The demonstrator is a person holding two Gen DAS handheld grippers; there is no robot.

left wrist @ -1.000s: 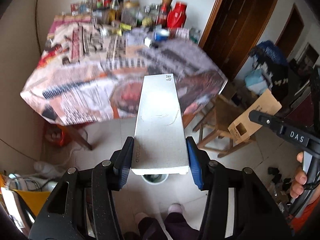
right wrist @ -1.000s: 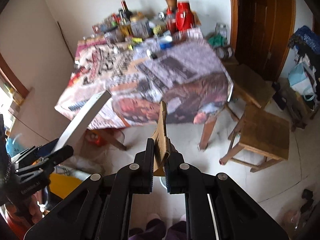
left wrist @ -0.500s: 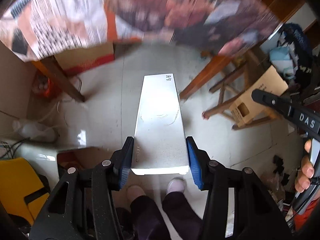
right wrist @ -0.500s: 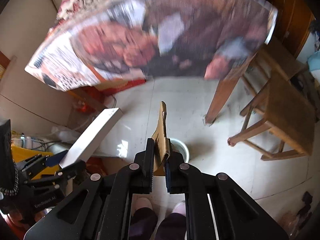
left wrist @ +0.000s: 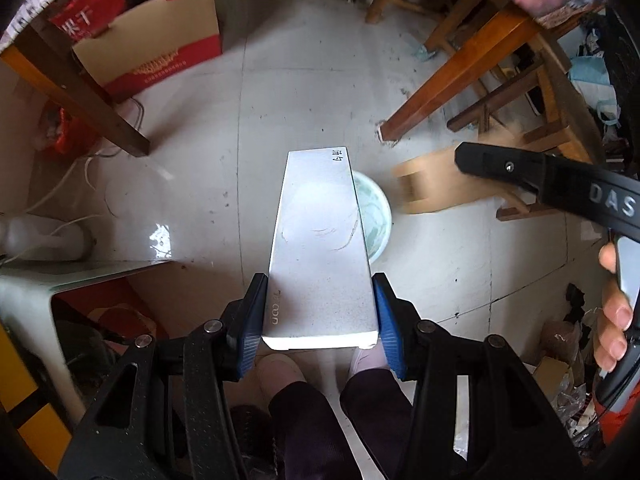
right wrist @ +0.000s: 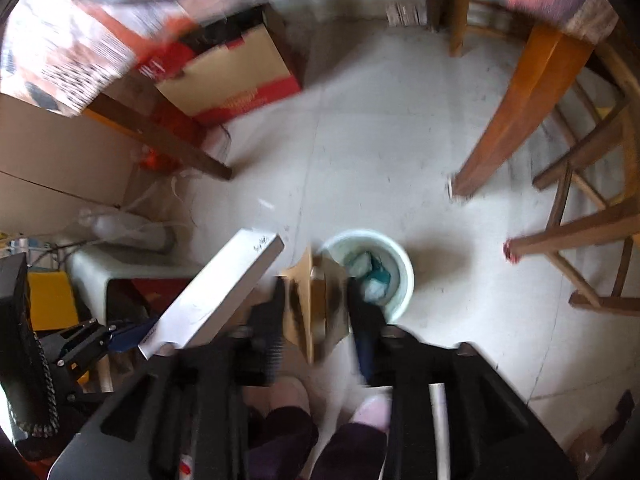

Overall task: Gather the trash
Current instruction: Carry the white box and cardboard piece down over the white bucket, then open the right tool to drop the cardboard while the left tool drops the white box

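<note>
My left gripper is shut on a long white box, held flat above the floor over a pale round bin. The white box also shows in the right wrist view. My right gripper has its jaws spread apart, and a brown cardboard piece sits blurred between them, just left of the bin, which holds teal and white trash. In the left wrist view the cardboard piece is blurred beside the right gripper's black finger.
Table legs and wooden stools stand to the right. A red and tan carton sits under the table at left. A white stool and a yellow object are at lower left. My feet are below.
Both grippers have tilted down from the table to the floor and bin. The right gripper's jaws have spread from shut on the cardboard, which now appears loose and blurred.
</note>
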